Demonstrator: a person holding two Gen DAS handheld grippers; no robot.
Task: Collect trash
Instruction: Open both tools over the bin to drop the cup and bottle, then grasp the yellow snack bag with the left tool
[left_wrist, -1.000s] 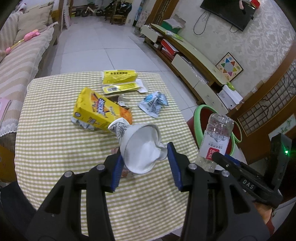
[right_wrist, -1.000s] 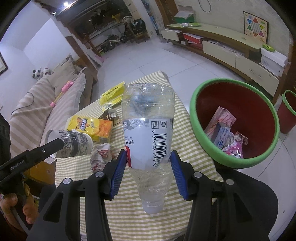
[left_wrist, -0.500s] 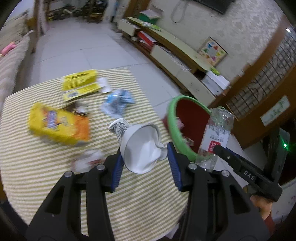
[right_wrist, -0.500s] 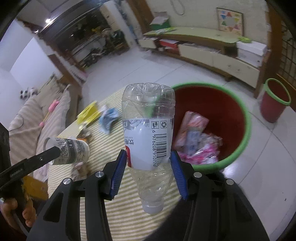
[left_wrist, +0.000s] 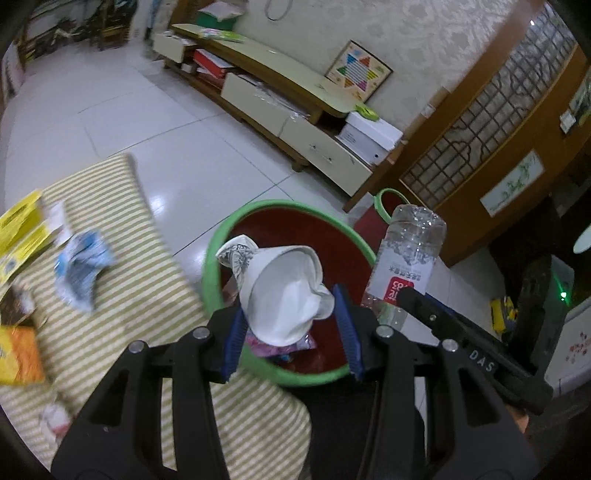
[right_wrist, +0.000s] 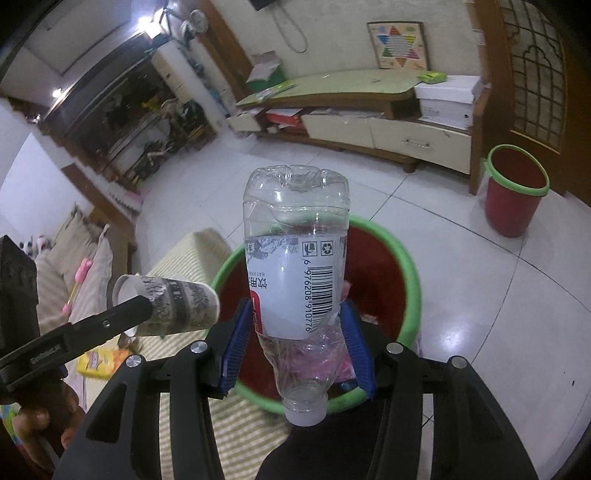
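My left gripper (left_wrist: 291, 332) is shut on a crushed white paper cup (left_wrist: 284, 291) and holds it above the red trash bin with a green rim (left_wrist: 214, 243). My right gripper (right_wrist: 297, 345) is shut on a clear plastic bottle (right_wrist: 295, 258), held cap down over the same bin (right_wrist: 410, 273). The bottle also shows in the left wrist view (left_wrist: 406, 258), and the cup shows in the right wrist view (right_wrist: 173, 308). Pink wrappers lie in the bin.
The striped table (left_wrist: 122, 295) at the left holds a blue wrapper (left_wrist: 81, 269), yellow packets (left_wrist: 22, 229) and an orange box (left_wrist: 18, 350). A second, smaller red bin (right_wrist: 513, 192) stands by the wooden door. A low TV cabinet (right_wrist: 369, 110) runs along the wall.
Both grippers have swung right from over the table to above the red bin, still holding the cup and the bottle.
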